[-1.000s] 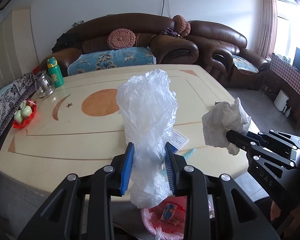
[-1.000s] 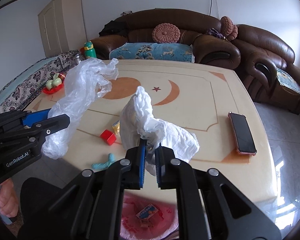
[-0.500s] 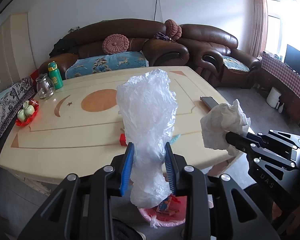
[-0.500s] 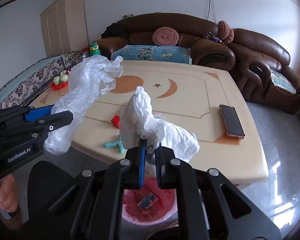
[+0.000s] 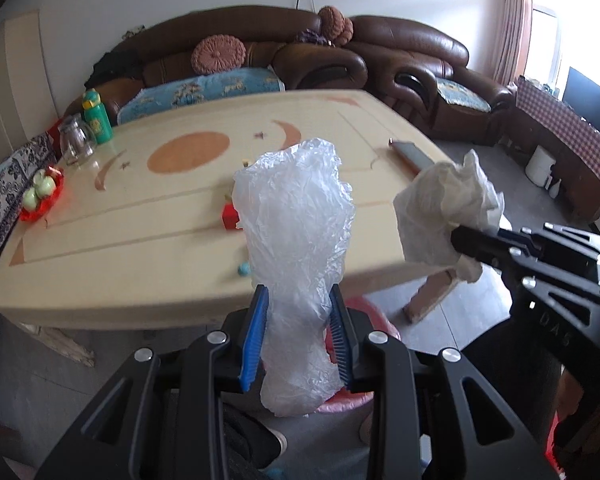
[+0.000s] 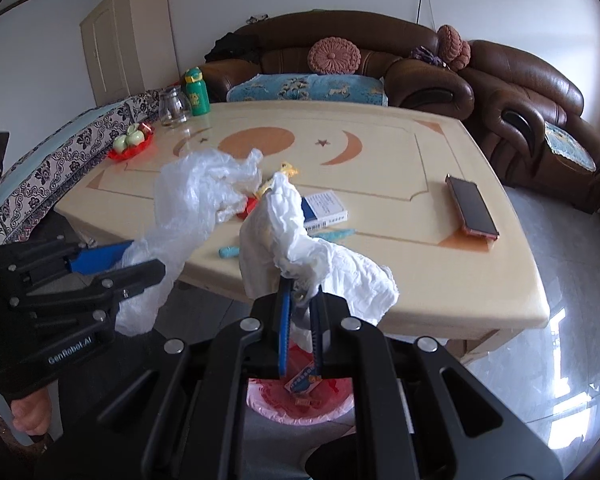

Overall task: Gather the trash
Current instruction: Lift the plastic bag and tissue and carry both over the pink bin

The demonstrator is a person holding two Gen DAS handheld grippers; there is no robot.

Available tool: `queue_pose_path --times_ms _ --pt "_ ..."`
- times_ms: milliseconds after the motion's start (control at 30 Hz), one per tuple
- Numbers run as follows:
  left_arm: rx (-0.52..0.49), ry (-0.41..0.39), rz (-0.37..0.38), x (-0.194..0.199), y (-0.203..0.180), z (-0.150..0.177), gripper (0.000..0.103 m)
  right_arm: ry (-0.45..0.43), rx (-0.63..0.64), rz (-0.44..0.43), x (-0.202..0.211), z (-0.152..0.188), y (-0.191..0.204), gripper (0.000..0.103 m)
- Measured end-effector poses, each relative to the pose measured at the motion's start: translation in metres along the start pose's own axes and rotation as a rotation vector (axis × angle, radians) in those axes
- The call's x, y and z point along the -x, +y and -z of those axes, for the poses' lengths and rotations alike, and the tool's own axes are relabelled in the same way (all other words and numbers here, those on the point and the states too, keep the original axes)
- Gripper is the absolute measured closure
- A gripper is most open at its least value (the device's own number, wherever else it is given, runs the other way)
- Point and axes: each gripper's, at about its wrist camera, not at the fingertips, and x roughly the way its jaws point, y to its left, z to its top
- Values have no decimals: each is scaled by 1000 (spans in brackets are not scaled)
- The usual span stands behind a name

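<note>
The left tool (image 5: 298,336) clamps a thin, see-through plastic bag (image 5: 296,240) between its blue ribbed pads; the crinkled film stands up above the pads and sags in a loose lobe below them. At about three o'clock from it in the left wrist view, the right tool (image 6: 302,320) is pinched tight on a crumpled white paper wad (image 6: 296,252), dull and creased, bunched into a lump above the narrow pads. Both pieces of trash hang in the air off the near edge of the bench (image 6: 460,292), above a round bin lined with a pink bag (image 6: 300,404) on the floor; a small printed carton (image 6: 302,380) lies inside it.

The bench is a broad, glossy cream top with rounded corners, inlaid with an orange disc, crescents and small stars. On it, seen from the right wrist, lie a blue and white box (image 6: 324,210) at twelve o'clock from the wad, a teal wrapper (image 6: 230,251), a red block (image 6: 249,207), and a dark phone (image 6: 471,206) at two o'clock. At ten o'clock stand a clear glass jar (image 6: 173,107), a green bottle (image 6: 196,92) and a red dish of pale green cups (image 6: 131,142).

Beyond the bench runs a brown leather sofa (image 6: 420,64) with round knitted cushions, on a grey polished tile floor (image 6: 572,360).
</note>
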Motion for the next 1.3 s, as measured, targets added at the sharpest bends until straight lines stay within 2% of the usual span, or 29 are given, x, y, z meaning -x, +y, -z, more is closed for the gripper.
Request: queue_pose_path --times_ms 433,1033,1300 --pt "-18 143 22 -45 -2 48 73 97 -33 -6 -34 36 -4 93" --pt "15 280 44 -112 -9 74 73 249 -84 1 -102 81 -18 93" --pt "25 363 66 -141 -13 97 73 327 -116 1 -133 103 -28 93"
